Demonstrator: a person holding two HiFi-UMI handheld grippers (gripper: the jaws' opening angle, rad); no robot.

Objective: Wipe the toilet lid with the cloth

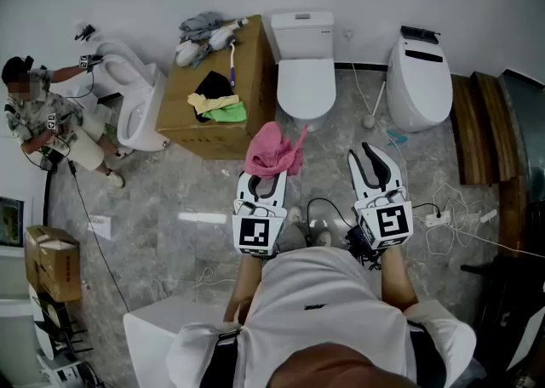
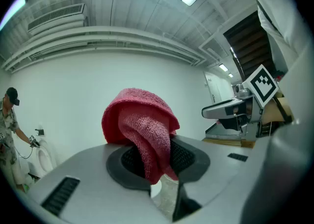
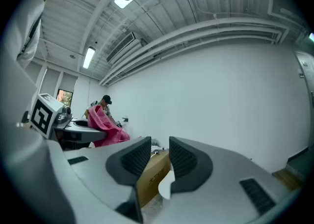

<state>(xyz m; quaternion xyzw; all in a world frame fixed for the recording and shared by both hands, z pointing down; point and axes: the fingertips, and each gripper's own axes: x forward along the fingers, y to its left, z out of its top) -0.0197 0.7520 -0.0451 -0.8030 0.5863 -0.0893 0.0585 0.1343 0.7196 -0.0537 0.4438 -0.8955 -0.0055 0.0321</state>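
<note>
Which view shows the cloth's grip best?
Left gripper view: the pink cloth sits large, pinched between the jaws. Head view shows it bunched over the left gripper; right gripper view shows it small, far left.

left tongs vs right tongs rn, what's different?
Grip: the left tongs are shut on the pink terry cloth; the right tongs stand apart with nothing between them. In the head view the cloth drapes over the left tongs' tips, while the right tongs' dark pads are bare. Shared: both are pale grey and point toward the white wall.
</note>
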